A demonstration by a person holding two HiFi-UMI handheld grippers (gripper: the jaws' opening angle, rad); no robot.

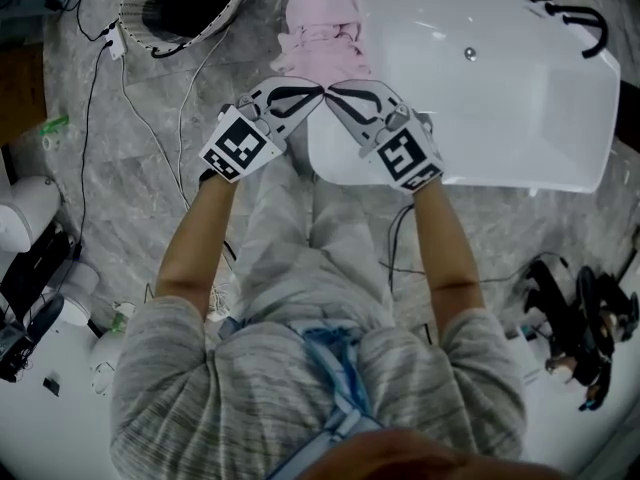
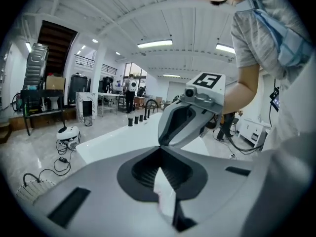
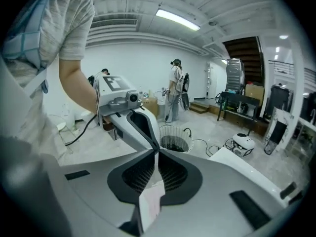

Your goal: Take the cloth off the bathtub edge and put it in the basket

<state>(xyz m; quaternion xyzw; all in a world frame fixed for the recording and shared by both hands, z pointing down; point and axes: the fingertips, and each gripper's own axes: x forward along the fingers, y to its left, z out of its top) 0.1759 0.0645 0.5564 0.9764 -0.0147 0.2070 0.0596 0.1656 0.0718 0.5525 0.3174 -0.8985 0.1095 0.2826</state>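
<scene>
Where the cloth lay: the pink cloth (image 1: 322,30) sat bunched up on the edge of the white bathtub (image 1: 520,98), at 12 o'clock from the two claw tips and just past them.
Basket: the basket (image 1: 182,6) stood on the floor at 10 o'clock from the tips, off to the side of the cloth.
Left claw: the left gripper (image 1: 314,92) had its jaws pressed together and held nothing; it pointed toward 3 o'clock.
Right claw: the right gripper (image 1: 336,90) was pressed together too and held nothing; it pointed toward 9 o'clock, and its tip met the left tip.
Head view only: this was the one view that showed the whole cloth, and both bare arms from above.
Left gripper view only: a row of black taps (image 2: 136,120) stood on the far tub edge at 11 o'clock.
Right gripper view only: the basket was seen from the side at 12 o'clock, with a person (image 3: 175,90) standing far behind it.
Slit between jaws: each gripper view showed a pale strip there; I could not tell what it was.
</scene>
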